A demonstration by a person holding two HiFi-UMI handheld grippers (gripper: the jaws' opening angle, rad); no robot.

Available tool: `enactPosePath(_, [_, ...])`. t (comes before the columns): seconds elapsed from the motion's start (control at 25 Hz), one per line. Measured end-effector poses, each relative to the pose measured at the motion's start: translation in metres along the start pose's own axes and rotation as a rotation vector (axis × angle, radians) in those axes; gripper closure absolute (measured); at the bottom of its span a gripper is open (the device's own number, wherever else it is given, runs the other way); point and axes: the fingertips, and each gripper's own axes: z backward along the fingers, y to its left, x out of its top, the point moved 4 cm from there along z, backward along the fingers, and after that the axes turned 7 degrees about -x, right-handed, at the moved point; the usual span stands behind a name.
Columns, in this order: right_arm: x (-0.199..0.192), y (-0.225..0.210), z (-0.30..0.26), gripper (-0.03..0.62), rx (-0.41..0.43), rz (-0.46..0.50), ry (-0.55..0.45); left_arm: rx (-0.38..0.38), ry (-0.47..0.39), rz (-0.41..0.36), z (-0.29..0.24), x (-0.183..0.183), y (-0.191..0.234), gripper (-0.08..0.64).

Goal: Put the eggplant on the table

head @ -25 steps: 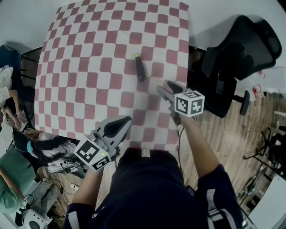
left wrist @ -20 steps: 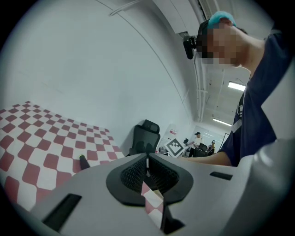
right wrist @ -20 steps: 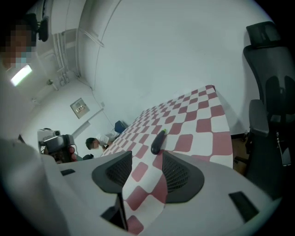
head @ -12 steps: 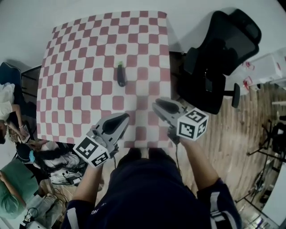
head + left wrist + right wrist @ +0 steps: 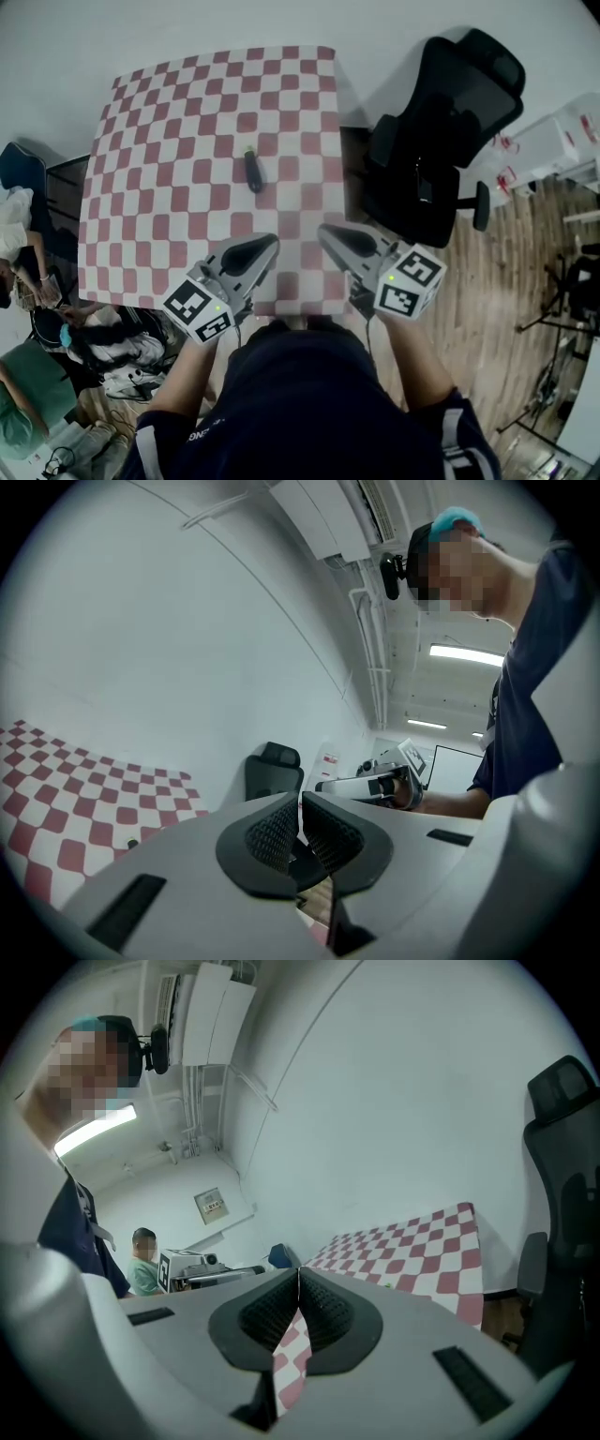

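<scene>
A dark eggplant (image 5: 252, 170) with a green stem lies alone on the red-and-white checked table (image 5: 169, 122), near its middle. Both grippers hang over the table's near edge, well short of the eggplant. My left gripper (image 5: 260, 247) is shut with nothing between its pads (image 5: 277, 834). My right gripper (image 5: 328, 233) has just been closing and is now shut on nothing, its pads (image 5: 323, 1312) meeting. In the left gripper view the right gripper (image 5: 370, 786) shows across the gap. The right gripper view shows the left gripper (image 5: 202, 1269) and the table (image 5: 422, 1246) beyond.
A black office chair (image 5: 441, 122) stands right of the table. People sit by bags and cables (image 5: 103, 328) on the floor at the left. White boxes (image 5: 548, 145) and wooden flooring lie to the right. A white wall runs behind the table.
Both grippers have drawn back from the eggplant to the table's near edge. The right gripper's jaws have gone from open to shut. The eggplant stays on the cloth.
</scene>
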Motion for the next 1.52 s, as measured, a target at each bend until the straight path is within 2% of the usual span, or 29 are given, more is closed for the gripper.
enactPosePath(0.52, [0.025,0.008,0.016,0.575,-0.028,0.058,-0.056,-0.012,-0.021,-0.038,-0.010,0.021,-0.004,0.525])
enactPosePath(0.88, [0.026,0.010,0.012,0.575,-0.033,0.087,-0.042,-0.007,-0.035,-0.039,-0.011,0.026,-0.002,0.525])
enactPosePath(1.52, [0.016,0.001,0.006,0.577,-0.036,0.070,-0.008,0.007,-0.036,-0.019,-0.010,0.018,-0.001,0.525])
